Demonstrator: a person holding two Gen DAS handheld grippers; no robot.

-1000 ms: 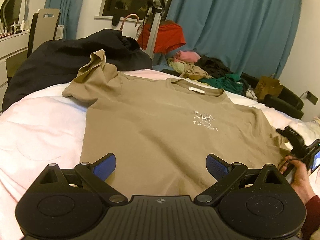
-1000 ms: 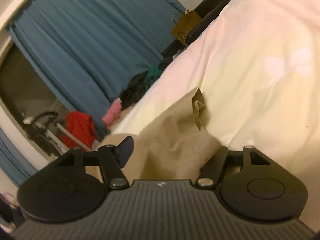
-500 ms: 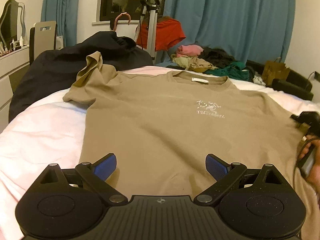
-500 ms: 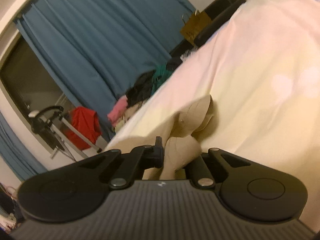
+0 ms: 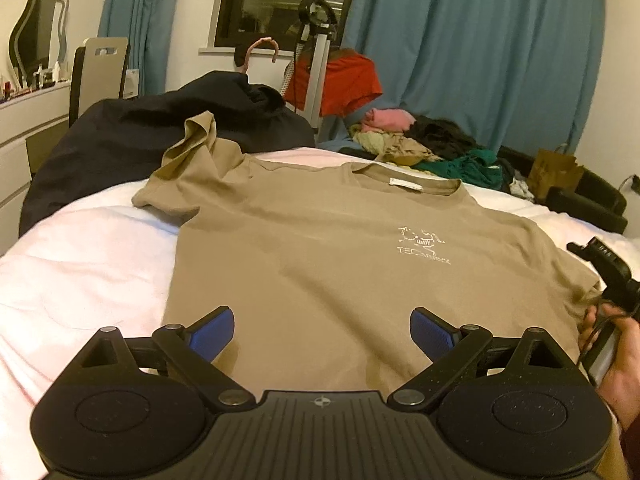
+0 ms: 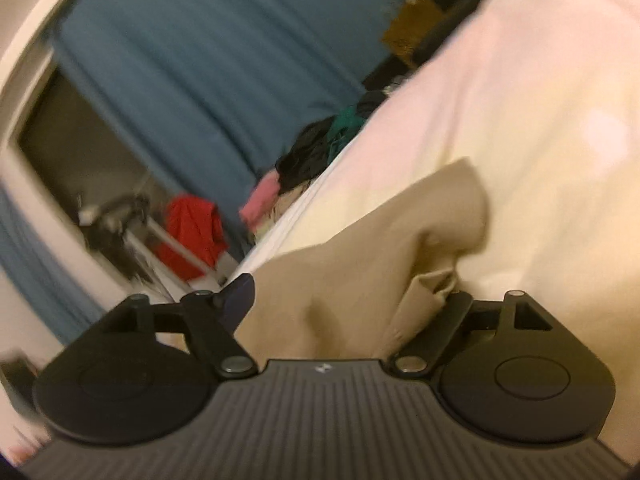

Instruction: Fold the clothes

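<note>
A tan T-shirt (image 5: 320, 248) lies face up on the white bed sheet (image 5: 80, 248), collar at the far side. Its left sleeve (image 5: 188, 160) is crumpled upward against a dark garment. My left gripper (image 5: 322, 332) hovers open over the shirt's near hem, nothing between its blue pads. In the right wrist view, which is blurred, my right gripper (image 6: 348, 300) has its jaws opening, with the bunched right sleeve (image 6: 360, 260) loose between them. From the left wrist view the right gripper (image 5: 608, 276) shows at the shirt's right edge, held by a hand (image 5: 616, 356).
A dark garment (image 5: 160, 128) is heaped at the bed's far left. Beyond the bed lie a pile of clothes (image 5: 432, 148), a red garment on a stand (image 5: 348, 80) and a paper bag (image 5: 556, 172). A chair (image 5: 100, 68) stands at the left wall.
The right gripper's jaws were shut on the sleeve half a second ago and now stand apart, the sleeve slack between them. The left gripper has stayed open over the hem.
</note>
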